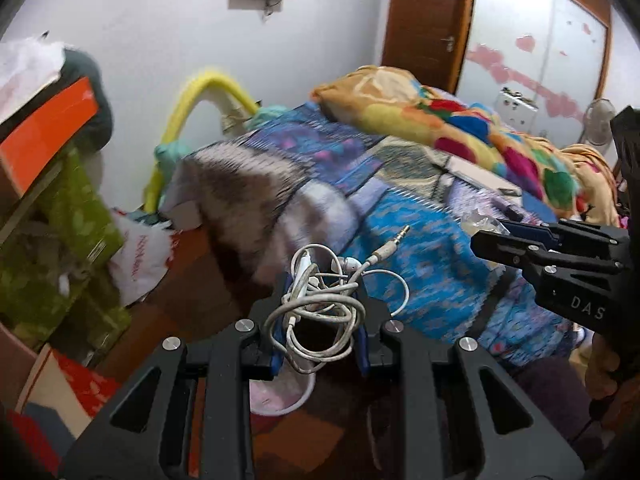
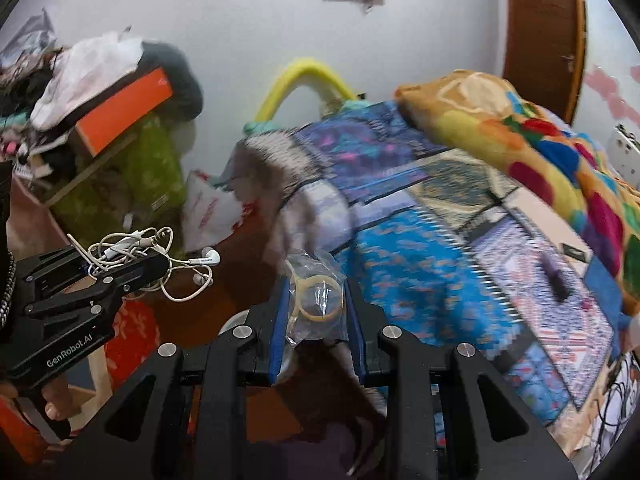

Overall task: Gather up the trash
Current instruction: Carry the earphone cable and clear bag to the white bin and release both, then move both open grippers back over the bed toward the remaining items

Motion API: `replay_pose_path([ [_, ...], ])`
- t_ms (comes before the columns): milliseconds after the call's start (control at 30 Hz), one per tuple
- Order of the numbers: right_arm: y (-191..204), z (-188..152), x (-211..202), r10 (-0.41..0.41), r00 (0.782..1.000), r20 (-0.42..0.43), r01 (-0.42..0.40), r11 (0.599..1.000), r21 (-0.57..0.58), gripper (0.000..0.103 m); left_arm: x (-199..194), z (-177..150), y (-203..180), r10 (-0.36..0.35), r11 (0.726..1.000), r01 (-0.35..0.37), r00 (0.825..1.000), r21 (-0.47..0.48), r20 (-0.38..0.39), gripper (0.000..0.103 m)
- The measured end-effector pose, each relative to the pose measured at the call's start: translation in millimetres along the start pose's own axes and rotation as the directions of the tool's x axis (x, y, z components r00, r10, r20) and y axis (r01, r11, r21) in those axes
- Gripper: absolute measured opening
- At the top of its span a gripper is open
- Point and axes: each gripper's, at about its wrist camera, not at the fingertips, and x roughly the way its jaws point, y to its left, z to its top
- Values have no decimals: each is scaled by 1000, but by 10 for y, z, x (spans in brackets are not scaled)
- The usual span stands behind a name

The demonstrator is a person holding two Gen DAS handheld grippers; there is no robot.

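Observation:
My left gripper (image 1: 320,300) is shut on a tangled bundle of white earphones (image 1: 320,296), held in the air beside the bed; the bundle also shows in the right wrist view (image 2: 136,256), at the left gripper's tip (image 2: 120,264). My right gripper (image 2: 314,304) is shut on a crumpled clear plastic bag (image 2: 316,300) with a tan tape ring inside. In the left wrist view the right gripper (image 1: 500,232) is at the right with the plastic (image 1: 480,220) at its tip.
A bed (image 1: 420,216) with a blue patterned cover and a colourful blanket (image 1: 460,128) fills the right. Stacked boxes and clothes (image 1: 52,168) stand at left. A white plastic bag (image 1: 136,256) and a pink-lined bowl (image 1: 280,396) lie on the brown floor below.

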Motion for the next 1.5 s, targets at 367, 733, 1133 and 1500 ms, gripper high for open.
replay_pose_path([
  [367,579,-123,726,50,987,-155,-61,996,-66,25,477,-612,772,25,989,-48,986,-138,-163,27],
  [733,852,-383,1747,93,914,-396,-123,991,-51,25,1198,-1235,1220,29,969,-116,931,-220,-364,27],
  [1133,963,-249,2110,140,891,-432,-171,985,-32,47,1662,-1329,1412,-43,941,-114,895,-320,-444,31],
  [1500,730,-214,1947,90,910,-405,-112,993,-32,47,1827,-1072,1288,-75,937,-90,891,-337,-447,45],
])
